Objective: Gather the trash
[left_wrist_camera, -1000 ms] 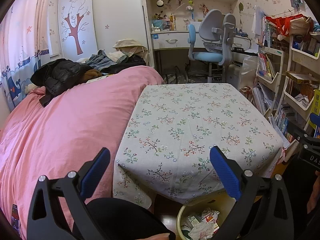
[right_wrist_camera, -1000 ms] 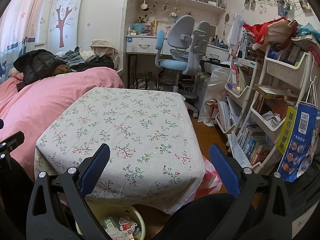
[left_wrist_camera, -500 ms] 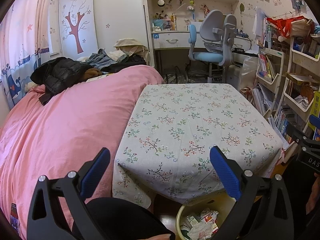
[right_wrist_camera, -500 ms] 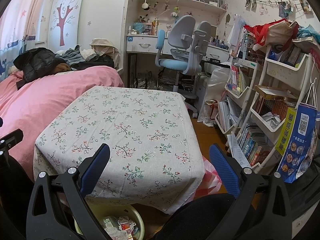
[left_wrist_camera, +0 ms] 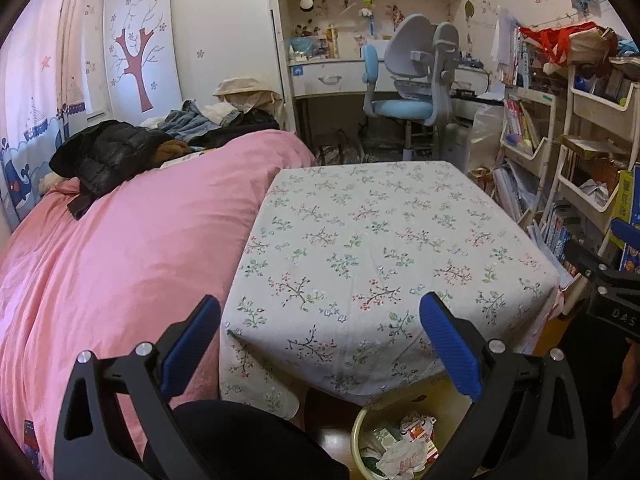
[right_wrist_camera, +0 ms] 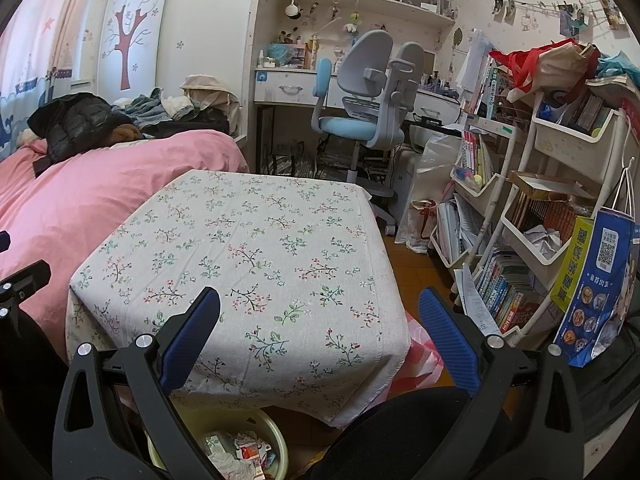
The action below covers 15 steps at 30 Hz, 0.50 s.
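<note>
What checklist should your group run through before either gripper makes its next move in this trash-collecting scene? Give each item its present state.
1. Left gripper open and holding nothing: ok.
2. Right gripper open and holding nothing: ok.
3. Yellow trash bin within view below the table's near edge: ok; it already holds crumpled wrappers.
4. Trash left to pick on the floral tablecloth: not ok, no trash shows on it.
5. Trash elsewhere, such as on the pink bedspread or the floor: cannot tell; only clothes show at the far end of the bed.
6. Crowded book rack on the right side leaves little room to swing: not ok.
</note>
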Motion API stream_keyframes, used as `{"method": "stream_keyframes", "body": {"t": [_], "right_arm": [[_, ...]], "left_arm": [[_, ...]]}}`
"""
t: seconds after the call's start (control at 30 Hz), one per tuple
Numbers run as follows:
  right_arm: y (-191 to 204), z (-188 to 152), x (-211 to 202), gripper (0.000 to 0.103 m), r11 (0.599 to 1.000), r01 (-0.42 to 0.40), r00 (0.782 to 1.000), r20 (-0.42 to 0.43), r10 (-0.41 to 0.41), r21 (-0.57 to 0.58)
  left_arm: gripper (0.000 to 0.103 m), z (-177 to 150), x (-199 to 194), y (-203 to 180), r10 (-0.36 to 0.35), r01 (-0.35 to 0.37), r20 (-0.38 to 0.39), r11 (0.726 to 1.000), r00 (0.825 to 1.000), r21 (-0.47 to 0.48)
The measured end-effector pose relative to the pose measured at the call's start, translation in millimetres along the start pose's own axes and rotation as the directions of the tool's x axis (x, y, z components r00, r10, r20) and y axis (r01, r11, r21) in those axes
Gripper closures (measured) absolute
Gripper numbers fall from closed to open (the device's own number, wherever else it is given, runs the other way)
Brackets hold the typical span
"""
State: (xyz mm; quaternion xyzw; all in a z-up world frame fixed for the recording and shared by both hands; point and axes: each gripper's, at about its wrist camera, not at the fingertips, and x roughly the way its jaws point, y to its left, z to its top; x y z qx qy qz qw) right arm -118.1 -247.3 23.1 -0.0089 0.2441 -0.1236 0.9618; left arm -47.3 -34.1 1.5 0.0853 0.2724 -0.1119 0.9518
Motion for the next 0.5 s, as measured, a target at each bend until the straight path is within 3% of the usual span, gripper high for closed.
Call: {"method": "stream_keyframes", "body": {"t": [0.17, 0.5], "right_arm": [[1.5, 1.4, 0.2, 0.007, 1.000, 0.000, 1.000, 0.000, 0.000, -0.001], [-6.2, -2.7, -1.8, 0.007, 1.000, -0.001, 1.000, -0.001, 0.001, 0.007]], "left_arm": [[0.007, -0.2, -1.7, 4.1, 0.021, -0.021, 0.018, 1.000, 1.000, -0.021], [0.007, 2.1, 7.1, 9.9, 0.011, -0.013, -0.029, 0.998, 1.000, -0.066]]}}
